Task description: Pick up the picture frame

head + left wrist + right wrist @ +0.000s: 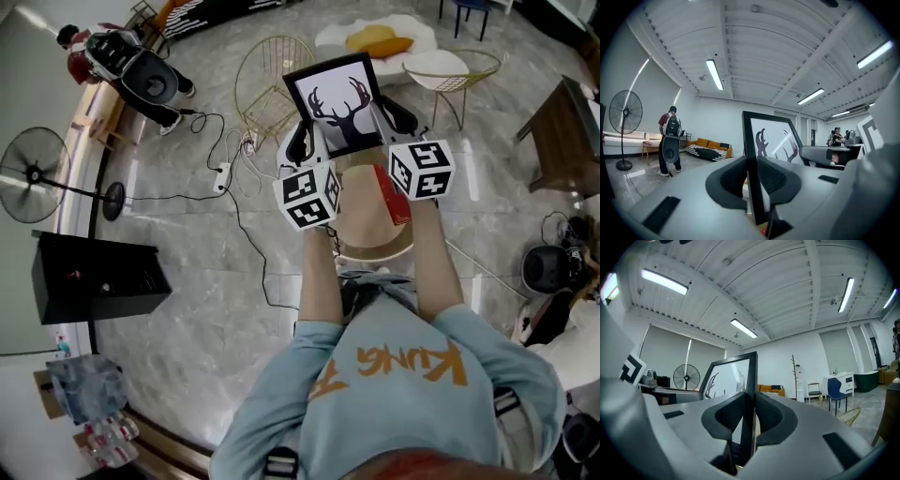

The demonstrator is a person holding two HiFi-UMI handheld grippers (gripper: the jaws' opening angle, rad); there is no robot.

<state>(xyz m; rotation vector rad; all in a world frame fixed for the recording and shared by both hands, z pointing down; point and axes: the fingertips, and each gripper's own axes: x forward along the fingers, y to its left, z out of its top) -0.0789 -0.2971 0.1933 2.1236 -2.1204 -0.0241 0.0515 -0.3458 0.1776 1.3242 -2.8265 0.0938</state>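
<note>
The picture frame (339,103), black-edged with an antlered deer print, hangs between the two grippers, clear of the round wooden table (367,236) below them. The left gripper (302,142) pinches the frame's left edge and the right gripper (397,118) pinches its right edge.

The left gripper view shows what the head view cannot. The left gripper (751,176) has its ribbed pads pressed on either face of the black border, and the frame (773,140) stands upright, stretching away to the right of the jaws. Off to their left stand a person with a backpack (670,140), a pedestal fan (626,112) and an orange sofa (710,147).

In the right gripper view, the right gripper (749,420) clamps the frame (729,380) almost edge-on, with the print to the left of the jaws. A coat stand (793,376) and a blue chair (836,390) lie to their right.

Only the head view shows the gold wire chair (267,80) beyond the left gripper.
</note>
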